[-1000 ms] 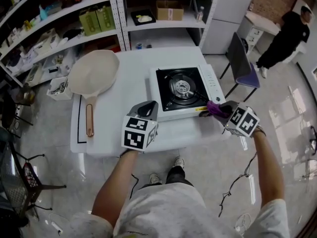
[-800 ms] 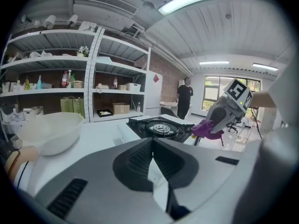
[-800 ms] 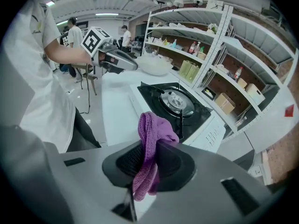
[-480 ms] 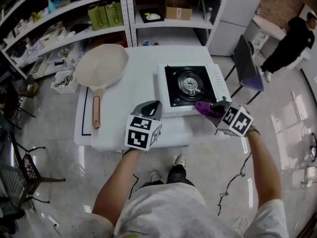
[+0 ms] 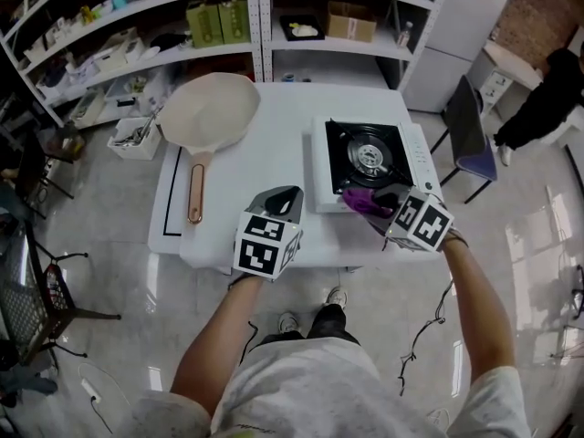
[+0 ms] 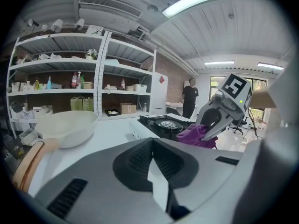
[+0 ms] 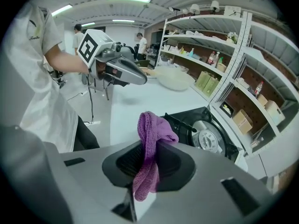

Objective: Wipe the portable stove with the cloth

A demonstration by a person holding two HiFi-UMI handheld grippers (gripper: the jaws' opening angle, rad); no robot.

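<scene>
The portable stove (image 5: 412,158), white with a black top and a round burner, stands on the right part of the white table (image 5: 274,153). My right gripper (image 5: 376,204) is shut on a purple cloth (image 5: 360,200) at the stove's near edge, left of its middle. In the right gripper view the cloth (image 7: 152,136) sticks up between the jaws of that gripper (image 7: 148,164), with the stove (image 7: 205,134) just beyond. My left gripper (image 5: 279,198) hovers over the table's front edge, left of the stove, shut with nothing in it (image 6: 152,160).
A large cream pan (image 5: 210,109) with a copper-coloured handle (image 5: 194,188) lies on the table's left part. Shelving (image 5: 255,16) with boxes and bottles stands behind the table. A chair (image 5: 470,135) is at the right, and a person (image 5: 547,99) stands beyond it.
My right gripper has carried the cloth leftwards along the stove's near edge, from its right corner. The left gripper has stayed put. The head view has shifted.
</scene>
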